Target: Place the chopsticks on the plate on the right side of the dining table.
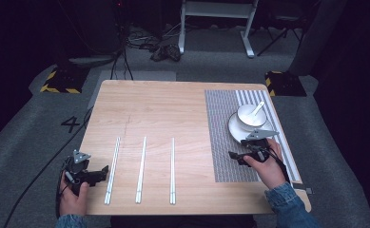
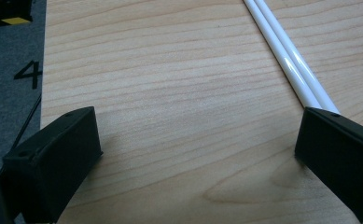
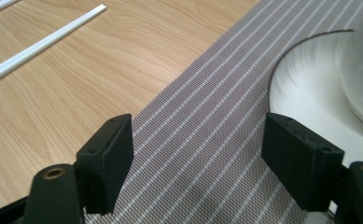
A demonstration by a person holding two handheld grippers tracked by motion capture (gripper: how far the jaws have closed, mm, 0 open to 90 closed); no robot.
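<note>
Three pairs of white chopsticks lie side by side on the wooden table: a left pair, a middle pair and a right pair. My left gripper rests at the table's front left corner, open, beside the near end of the left pair; nothing sits between its jaws. My right gripper hovers open over the grey striped placemat, just in front of the white plate. In the right gripper view the gripper frames bare placemat, with the plate's rim beside the right jaw.
A white bowl with a white spoon in it stands on the plate at the right. Two pairs of chopsticks show beyond the placemat. Dark floor, cables and a table frame lie behind the table.
</note>
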